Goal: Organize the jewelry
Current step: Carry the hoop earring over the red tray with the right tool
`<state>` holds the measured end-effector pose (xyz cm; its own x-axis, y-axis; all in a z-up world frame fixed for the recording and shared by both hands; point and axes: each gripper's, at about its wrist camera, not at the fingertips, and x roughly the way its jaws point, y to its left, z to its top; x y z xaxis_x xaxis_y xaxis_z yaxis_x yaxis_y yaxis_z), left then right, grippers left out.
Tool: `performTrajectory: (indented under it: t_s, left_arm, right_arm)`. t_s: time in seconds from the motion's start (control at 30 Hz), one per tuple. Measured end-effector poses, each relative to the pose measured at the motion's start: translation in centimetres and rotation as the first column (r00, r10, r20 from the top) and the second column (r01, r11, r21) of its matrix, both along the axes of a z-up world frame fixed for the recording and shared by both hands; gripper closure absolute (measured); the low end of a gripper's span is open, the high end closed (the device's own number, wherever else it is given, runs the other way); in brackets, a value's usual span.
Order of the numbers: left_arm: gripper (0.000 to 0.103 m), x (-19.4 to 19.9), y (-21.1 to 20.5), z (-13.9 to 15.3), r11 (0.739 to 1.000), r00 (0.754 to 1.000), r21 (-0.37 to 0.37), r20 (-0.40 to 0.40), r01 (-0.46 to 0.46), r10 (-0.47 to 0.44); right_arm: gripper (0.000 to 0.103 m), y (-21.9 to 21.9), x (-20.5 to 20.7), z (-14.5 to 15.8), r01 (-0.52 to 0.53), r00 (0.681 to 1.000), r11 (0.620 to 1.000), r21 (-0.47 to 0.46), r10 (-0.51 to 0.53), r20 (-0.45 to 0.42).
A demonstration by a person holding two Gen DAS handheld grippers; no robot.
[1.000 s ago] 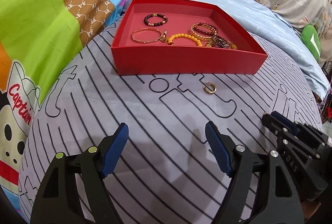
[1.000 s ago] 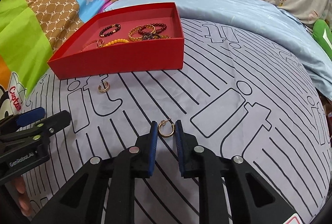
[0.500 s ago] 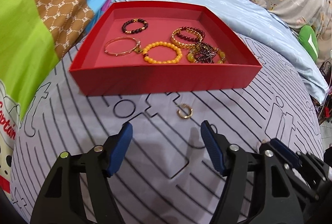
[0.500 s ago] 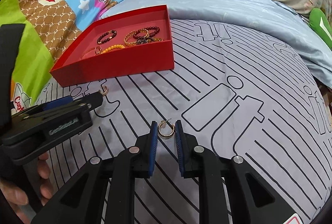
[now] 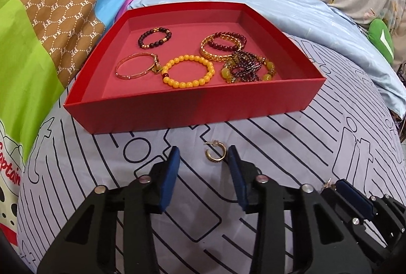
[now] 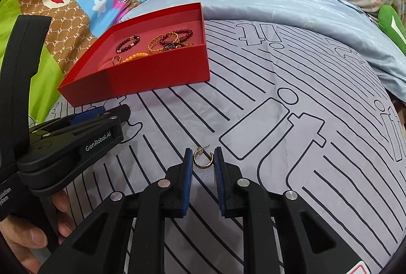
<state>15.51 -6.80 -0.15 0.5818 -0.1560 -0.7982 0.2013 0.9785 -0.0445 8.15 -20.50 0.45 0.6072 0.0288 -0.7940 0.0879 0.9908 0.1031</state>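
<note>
The left claw (image 5: pixel 203 159) is seen low over the bed, with its blue pads (image 5: pixel 168 180) set apart. Its jaws have just been closing. A small gold hoop earring (image 5: pixel 215 152) is lying between them, close to the right pad, but whether that pad touches it cannot be told; the left pad is clear of it. This earring is shaped like a letter C, with a thin post at its top end. It is lying flat on the striped sheet (image 5: pixel 317 147), just in front of the red box (image 5: pixel 177 109).

The right claw (image 6: pixel 202 158) is closed on a second gold earring (image 6: pixel 202 158). This hoop is held upright between the two blue pads, with its thin post pointing up and to the right. A tiny pattern can be seen on its gold band.

Inside the red box, bracelets are laid on a pink floor. A yellow bead bracelet (image 5: pixel 187 71) is seen in the middle. A thin gold bangle (image 5: pixel 135 65) is touching it on the left. A dark bead bracelet (image 5: pixel 154 37) is placed behind them. A heap of gold and dark red bracelets (image 5: pixel 236 55) is piled on the right.

A hand (image 6: pixel 28 236) is seen holding the left claw's handle.
</note>
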Motion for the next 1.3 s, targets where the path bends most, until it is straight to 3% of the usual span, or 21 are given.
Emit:
performTrajectory:
  t_s: [0.13, 0.47, 0.93, 1.3]
  left_arm:
    - [0.087, 0.2, 0.0, 0.1, 1.0, 1.0, -0.015, -0.006, 0.01, -0.01]
    - [0.087, -0.3, 0.9, 0.1, 0.997, 0.999, -0.07, -0.028, 0.035, -0.037]
    - [0.087, -5.1, 4.2, 0.4, 0.995, 0.998, -0.098, -0.064, 0.016, -0.022]
    - [0.087, -6.1, 5.7, 3.8, 0.991, 1.0, -0.131, -0.023, 0.015, -0.018]
  right_arm:
    - [0.087, 0.2, 0.1, 0.0, -0.002, 1.0, 1.0, 0.005, 0.002, -0.003]
    - [0.087, 0.6, -0.3, 0.1, -0.013, 1.0, 1.0, 0.013, 0.013, -0.004]
    - [0.087, 3.3, -1.8, 0.9, -0.062, 0.998, 0.997, 0.037, 0.062, 0.003]
    - [0.087, 5.6, -1.5, 4.0, -0.107, 0.993, 0.994, 0.02, 0.106, 0.059]
